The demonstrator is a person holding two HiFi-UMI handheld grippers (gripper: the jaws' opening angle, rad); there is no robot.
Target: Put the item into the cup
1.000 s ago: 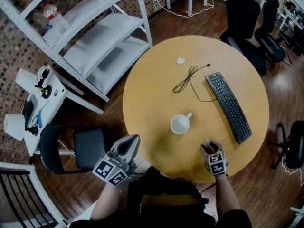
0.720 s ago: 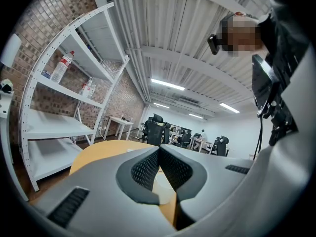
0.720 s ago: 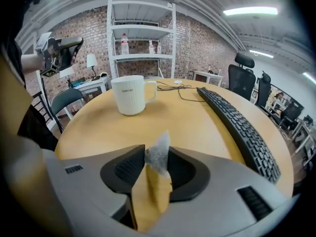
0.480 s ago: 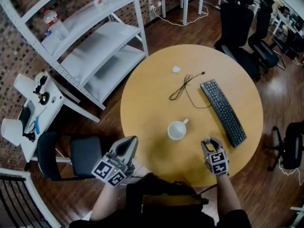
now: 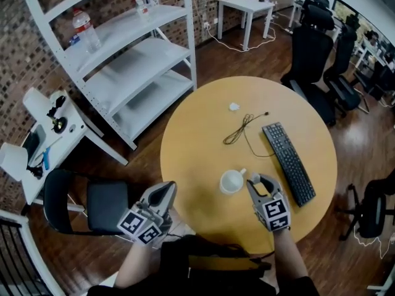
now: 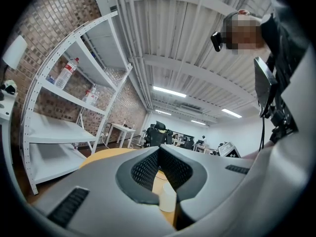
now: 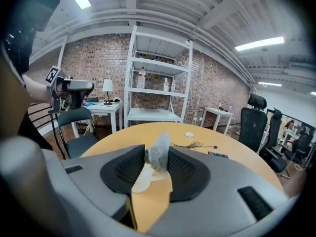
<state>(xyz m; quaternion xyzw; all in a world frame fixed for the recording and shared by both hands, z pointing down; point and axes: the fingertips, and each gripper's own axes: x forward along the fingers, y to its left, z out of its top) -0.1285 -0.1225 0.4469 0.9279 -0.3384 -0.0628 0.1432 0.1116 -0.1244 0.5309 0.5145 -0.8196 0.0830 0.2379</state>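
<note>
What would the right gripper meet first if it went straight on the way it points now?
Probably the black cable: the right gripper, shut on the item, points just past the cup. Its height above the table is unclear.

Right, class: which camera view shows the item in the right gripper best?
The right gripper view: the crumpled item sits large between the jaws. The head view shows only a pale speck; the left gripper view shows none of it.
</note>
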